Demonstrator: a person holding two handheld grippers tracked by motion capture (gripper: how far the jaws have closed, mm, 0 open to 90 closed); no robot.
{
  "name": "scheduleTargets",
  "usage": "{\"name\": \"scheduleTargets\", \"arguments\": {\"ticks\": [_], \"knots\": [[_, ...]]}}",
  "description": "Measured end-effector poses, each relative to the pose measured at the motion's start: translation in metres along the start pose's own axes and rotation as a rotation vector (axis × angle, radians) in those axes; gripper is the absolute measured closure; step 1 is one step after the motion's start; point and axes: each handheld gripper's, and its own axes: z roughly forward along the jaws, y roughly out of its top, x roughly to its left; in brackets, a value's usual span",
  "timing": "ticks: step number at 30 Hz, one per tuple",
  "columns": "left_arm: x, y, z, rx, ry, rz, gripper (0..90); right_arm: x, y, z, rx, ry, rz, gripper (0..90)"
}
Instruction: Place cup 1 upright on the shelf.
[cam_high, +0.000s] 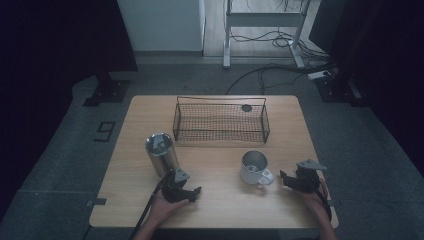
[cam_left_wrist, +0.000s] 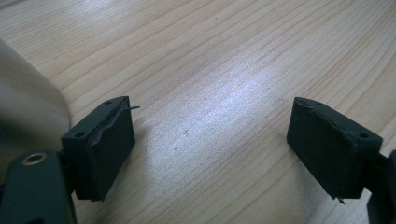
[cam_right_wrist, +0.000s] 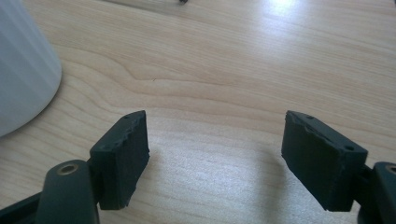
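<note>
A steel tumbler (cam_high: 161, 152) stands upright on the left half of the wooden table (cam_high: 215, 205). To the right of the middle stands a white mug (cam_high: 254, 167), its handle turned to the front right. My left gripper (cam_high: 182, 192) rests low just in front of the tumbler. In the left gripper view its jaws (cam_left_wrist: 210, 112) stand apart over bare wood, with the tumbler's wall (cam_left_wrist: 28, 107) at the left edge. My right gripper (cam_high: 290, 180) sits just right of the mug's handle. It is open (cam_right_wrist: 215, 116) with nothing between the jaws, and the mug (cam_right_wrist: 23, 65) is at the left.
A black wire basket (cam_high: 220, 120) stands at the back middle of the table, with a small dark round thing (cam_high: 246, 107) at its far right. The table's front edge runs just under both hands. Cables and a metal frame lie on the floor beyond.
</note>
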Motion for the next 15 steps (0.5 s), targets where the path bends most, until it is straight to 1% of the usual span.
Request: {"name": "scheduleTargets", "arguments": {"ticks": [3, 4, 5, 9, 15], "knots": [[0.0000, 0.0000, 0.0000, 0.000, 0.000, 0.001, 15.1, 0.0002, 0.0002, 0.0008, 0.009, -0.010, -0.001, 23.4], [-0.0001, -0.0001, 0.0000, 0.000, 0.000, 0.001, 15.1, 0.0010, 0.0002, 0.0012, 0.015, -0.021, -0.005, 23.1], [-0.0001, -0.0001, 0.0000, 0.000, 0.000, 0.001, 15.1, 0.0025, 0.0002, 0.0020, 0.029, -0.033, -0.021, 22.9], [-0.0001, -0.0001, 0.0000, 0.001, 0.000, 0.001, 15.1, 0.0041, 0.0003, 0.0024, 0.034, -0.035, -0.031, 22.8], [-0.0001, -0.0001, 0.0000, 0.000, 0.000, 0.001, 15.0, 0.0010, 0.0004, 0.0032, 0.048, -0.016, 0.011, 22.3]]}}
